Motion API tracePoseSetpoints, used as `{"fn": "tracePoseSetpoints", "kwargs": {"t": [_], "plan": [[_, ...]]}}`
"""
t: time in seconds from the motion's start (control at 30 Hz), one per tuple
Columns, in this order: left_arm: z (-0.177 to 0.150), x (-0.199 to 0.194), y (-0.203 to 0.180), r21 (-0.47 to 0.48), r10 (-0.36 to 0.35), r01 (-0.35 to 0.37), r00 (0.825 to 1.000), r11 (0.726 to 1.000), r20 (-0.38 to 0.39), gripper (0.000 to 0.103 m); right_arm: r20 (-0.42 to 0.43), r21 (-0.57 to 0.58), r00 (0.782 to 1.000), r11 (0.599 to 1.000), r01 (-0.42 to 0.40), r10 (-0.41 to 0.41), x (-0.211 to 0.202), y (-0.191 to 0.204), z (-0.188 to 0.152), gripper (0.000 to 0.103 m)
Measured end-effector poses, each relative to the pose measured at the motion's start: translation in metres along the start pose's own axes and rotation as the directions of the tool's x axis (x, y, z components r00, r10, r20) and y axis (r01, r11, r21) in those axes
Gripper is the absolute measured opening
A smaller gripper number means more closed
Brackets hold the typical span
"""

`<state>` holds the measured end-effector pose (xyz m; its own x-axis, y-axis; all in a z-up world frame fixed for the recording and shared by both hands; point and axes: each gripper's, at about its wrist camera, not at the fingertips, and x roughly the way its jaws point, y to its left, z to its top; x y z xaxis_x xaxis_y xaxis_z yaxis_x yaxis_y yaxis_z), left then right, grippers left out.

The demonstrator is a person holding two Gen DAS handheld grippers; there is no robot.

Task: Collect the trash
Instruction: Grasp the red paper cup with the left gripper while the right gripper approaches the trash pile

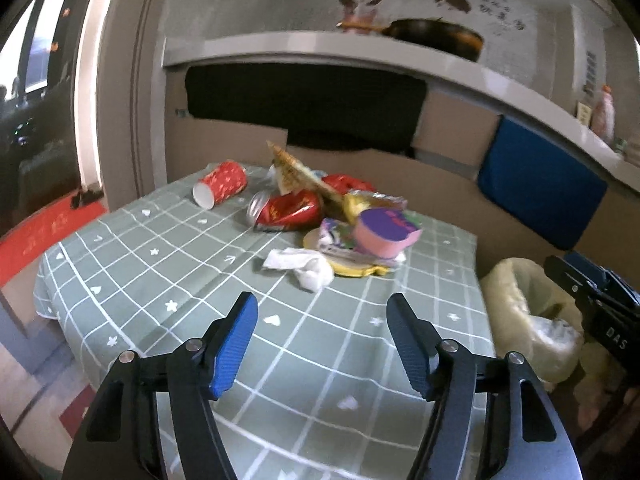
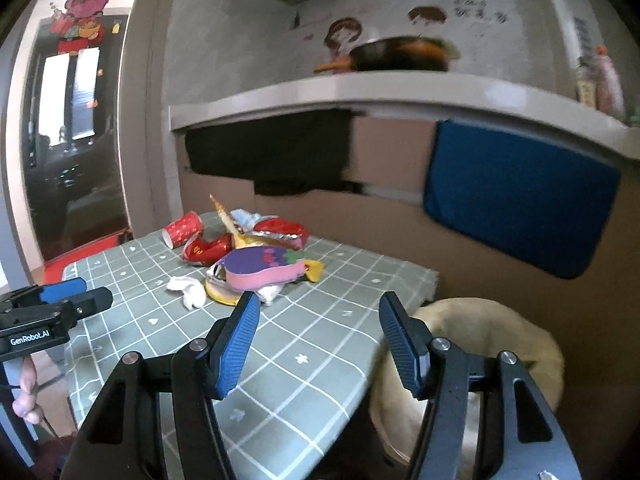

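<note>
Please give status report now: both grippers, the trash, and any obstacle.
Left gripper open, empty, above tablecloth. Right gripper open, empty, near bin bag. Trash pile on table, untouched; crumpled tissue nearest. No obstacle.

"GenRoboLAI", or something very close to it, is printed in white on the black body of the left tongs [image 2: 60,300], seen at the left edge of the right wrist view. In the left wrist view, the letters "DAS" stand in pale print on the black body of the right tongs [image 1: 600,300] at the right edge. Dark handwritten characters on the wall sticker [image 2: 476,8] above the shelf are too blurred to read. The gold lettering on the crushed red can [image 1: 286,212] on the counter [image 1: 160,280] cannot be made out either.
</note>
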<state>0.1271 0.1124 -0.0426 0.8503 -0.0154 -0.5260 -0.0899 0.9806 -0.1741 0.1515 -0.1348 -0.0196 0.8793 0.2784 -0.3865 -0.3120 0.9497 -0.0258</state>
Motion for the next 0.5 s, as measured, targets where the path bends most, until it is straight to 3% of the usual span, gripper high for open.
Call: {"fn": "tracePoseSetpoints", "kwargs": {"t": [0.2,0.5], "plan": [[0.03,0.052,0.033,-0.102,0.004,-0.01,0.999,0.995,-0.054,0.064,-0.02,-0.023,1.0,1.0,0.001,-0.002,0.04,0.003,-0.002,0.06],[0.08,0.105,0.076,-0.089,0.125,-0.119,0.989,0.989,0.073,0.064,-0.086,0.014,0.996,1.0,-0.018,0.019,0.09,-0.003,-0.004,0.06]]}}
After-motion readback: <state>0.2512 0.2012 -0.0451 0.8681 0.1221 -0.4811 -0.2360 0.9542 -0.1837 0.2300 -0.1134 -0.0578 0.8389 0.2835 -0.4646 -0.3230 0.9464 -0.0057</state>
